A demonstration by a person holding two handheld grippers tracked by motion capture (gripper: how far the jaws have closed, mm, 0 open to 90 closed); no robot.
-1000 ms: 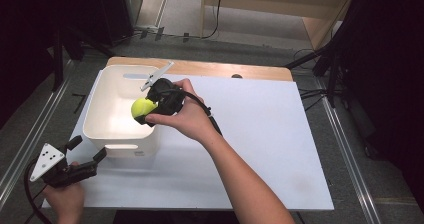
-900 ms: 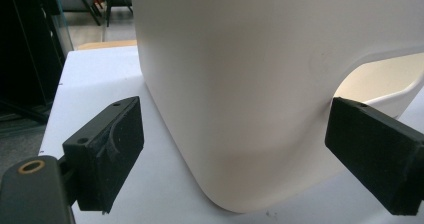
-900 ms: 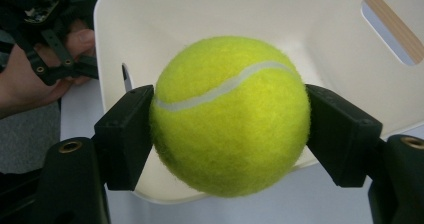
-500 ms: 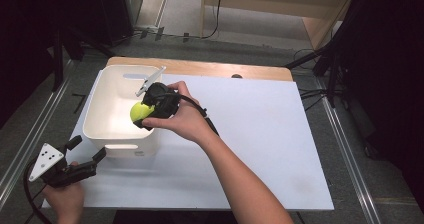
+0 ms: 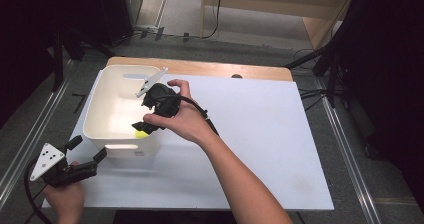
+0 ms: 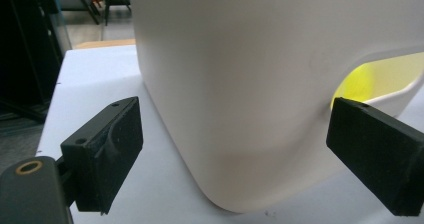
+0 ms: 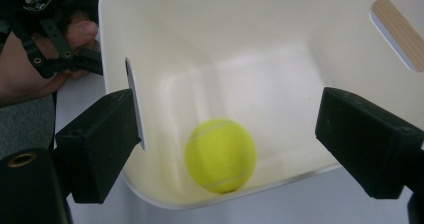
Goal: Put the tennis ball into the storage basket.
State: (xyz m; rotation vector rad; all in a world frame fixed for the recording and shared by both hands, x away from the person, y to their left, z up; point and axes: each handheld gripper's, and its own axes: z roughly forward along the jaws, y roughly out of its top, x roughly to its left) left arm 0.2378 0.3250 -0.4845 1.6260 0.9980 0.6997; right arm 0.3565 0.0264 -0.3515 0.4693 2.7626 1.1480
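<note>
A yellow tennis ball lies free on the floor of the white bin, near its front right corner. My right gripper hangs open over that corner, jaws pointing down into the bin on either side of the ball, with nothing between them. My left gripper rests low by the bin's front left corner, open, its jaws straddling the rounded outer wall without touching it. Yellow from the ball glows through the handle slot.
The bin stands at the left of the white table sheet. A wooden strip runs along the far edge. To the right of the bin the sheet is bare. Dark floor, rails and cables surround the table.
The right gripper carried the ball lower into the bin and opened. The ball now lies loose on the bin floor. The left gripper stayed put.
</note>
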